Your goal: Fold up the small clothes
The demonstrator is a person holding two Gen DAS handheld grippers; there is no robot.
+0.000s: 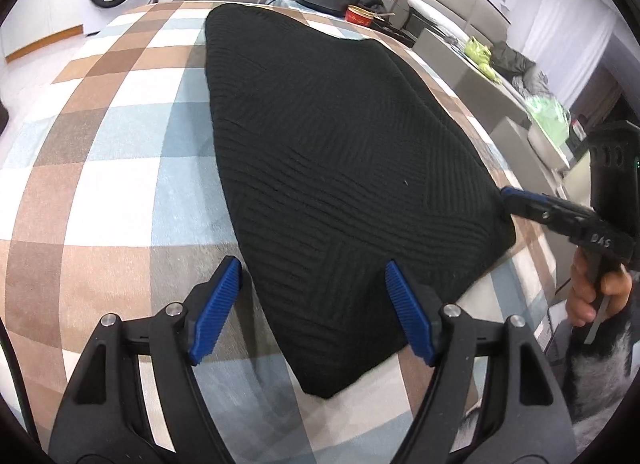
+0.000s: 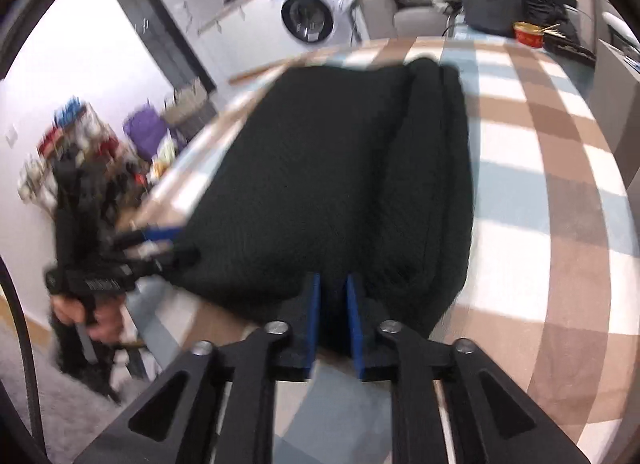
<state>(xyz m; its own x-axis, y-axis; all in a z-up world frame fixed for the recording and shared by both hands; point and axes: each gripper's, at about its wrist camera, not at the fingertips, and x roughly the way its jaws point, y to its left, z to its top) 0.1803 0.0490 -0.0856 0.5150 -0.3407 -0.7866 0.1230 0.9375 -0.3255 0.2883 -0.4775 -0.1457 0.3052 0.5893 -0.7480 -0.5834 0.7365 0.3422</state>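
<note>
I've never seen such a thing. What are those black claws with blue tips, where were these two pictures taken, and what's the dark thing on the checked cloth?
No robot: a person holds a gripper in each hand, each with a wide-angle camera looking along its two fingers. One picture comes from the left gripper, the other from the right gripper. A folded black garment lies on a checked tablecloth. The left fingers stand open over its near edge, holding nothing. The right fingers stand slightly apart at its edge; whether they pinch it I cannot tell.
</note>
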